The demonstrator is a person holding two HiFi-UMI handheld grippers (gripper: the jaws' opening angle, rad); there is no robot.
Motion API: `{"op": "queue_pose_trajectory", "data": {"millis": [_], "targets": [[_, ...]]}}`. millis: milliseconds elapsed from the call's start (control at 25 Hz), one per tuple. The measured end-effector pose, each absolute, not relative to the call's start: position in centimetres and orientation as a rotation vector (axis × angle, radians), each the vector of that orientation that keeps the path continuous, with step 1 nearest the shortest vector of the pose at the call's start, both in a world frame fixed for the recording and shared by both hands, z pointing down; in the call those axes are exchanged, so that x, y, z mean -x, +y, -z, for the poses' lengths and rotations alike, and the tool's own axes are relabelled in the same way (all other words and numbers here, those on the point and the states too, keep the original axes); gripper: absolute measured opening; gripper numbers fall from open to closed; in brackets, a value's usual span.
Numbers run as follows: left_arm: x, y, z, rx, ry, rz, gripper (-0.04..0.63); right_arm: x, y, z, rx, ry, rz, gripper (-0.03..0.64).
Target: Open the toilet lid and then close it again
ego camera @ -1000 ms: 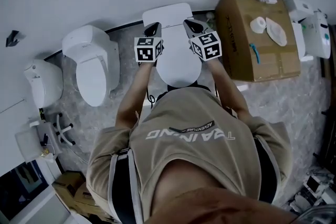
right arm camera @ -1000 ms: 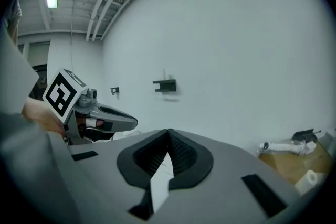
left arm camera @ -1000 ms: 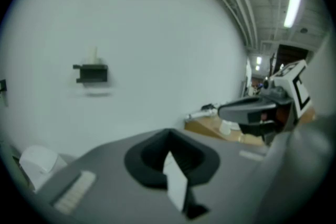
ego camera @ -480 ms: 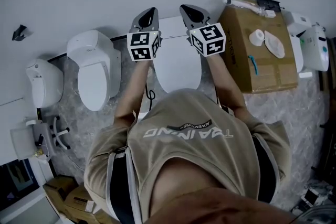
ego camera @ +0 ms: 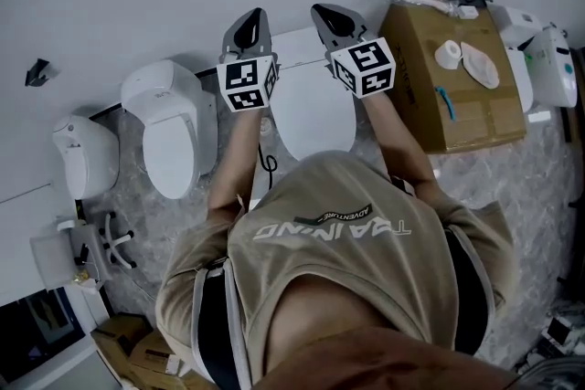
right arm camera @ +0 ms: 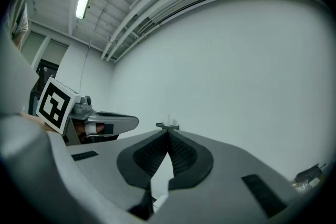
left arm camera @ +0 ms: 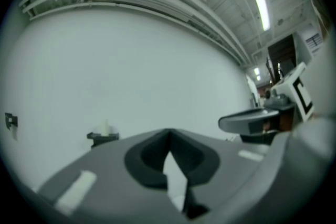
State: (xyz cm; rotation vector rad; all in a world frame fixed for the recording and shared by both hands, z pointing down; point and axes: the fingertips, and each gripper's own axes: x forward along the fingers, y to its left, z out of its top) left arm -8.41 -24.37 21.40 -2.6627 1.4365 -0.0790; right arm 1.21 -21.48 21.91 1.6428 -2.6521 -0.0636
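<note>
White wall fills both gripper views, and grey mottled floor is seen beneath a row of fixtures in the head view. The toilet (ego camera: 313, 105) is found in the middle of the row, directly ahead of the person, its lid (ego camera: 315, 119) lying down over the bowl. The left gripper (ego camera: 249, 21) and right gripper (ego camera: 327, 14) are held up side by side over the toilet's back end, pointed at the wall and touching nothing. Both pairs of jaws are pressed together at the tips with nothing between them (left arm camera: 168, 134) (right arm camera: 168, 131). A second toilet (ego camera: 174, 132) is seen to the left, and a cardboard box (ego camera: 452, 87) to the right.
</note>
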Motion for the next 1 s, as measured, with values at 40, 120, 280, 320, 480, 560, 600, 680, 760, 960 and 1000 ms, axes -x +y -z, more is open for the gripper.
{"op": "queue_pose_trajectory", "data": {"millis": [40, 120, 280, 320, 480, 560, 600, 680, 760, 960, 1000], "targets": [[8.3, -24.2, -21.5, 2.662, 1.433, 0.082, 0.000, -1.2, -21.4, -21.9, -1.639, -2.658, 0.053, 0.011], [8.2, -24.0, -21.9, 2.666, 1.434, 0.090, 0.000, -1.1, -21.1, -22.0, -1.630, -2.666, 0.045, 0.011], [8.2, -23.5, -22.2, 2.677, 1.441, 0.092, 0.000, -0.7, -20.7, -22.3, -1.603, -2.648, 0.082, 0.011], [8.2, -23.4, -22.2, 2.677, 1.439, 0.093, 0.000, -0.6, -20.6, -22.4, -1.598, -2.645, 0.083, 0.011], [8.1, -23.1, -22.4, 2.681, 1.429, 0.105, 0.000, -0.3, -20.2, -22.9, -1.588, -2.653, 0.073, 0.011], [8.1, -23.1, -22.6, 2.685, 1.430, 0.104, 0.000, -0.1, -20.0, -22.8, -1.578, -2.656, 0.085, 0.011], [8.0, -23.1, -22.6, 2.687, 1.431, 0.101, 0.000, -0.1, -20.0, -22.8, -1.573, -2.656, 0.093, 0.011], [7.7, -23.0, -22.7, 2.688, 1.428, 0.094, 0.000, -0.3, -19.9, -22.7, -1.573, -2.656, 0.108, 0.011], [7.4, -22.9, -22.5, 2.687, 1.417, 0.094, 0.000, -0.6, -20.1, -22.4, -1.586, -2.657, 0.124, 0.011], [7.4, -23.4, -21.8, 2.679, 1.402, 0.098, 0.000, -1.1, -21.1, -21.8, -1.613, -2.665, 0.111, 0.011], [7.4, -23.6, -21.6, 2.677, 1.402, 0.098, 0.000, -1.2, -21.3, -21.7, -1.615, -2.665, 0.106, 0.011]]}}
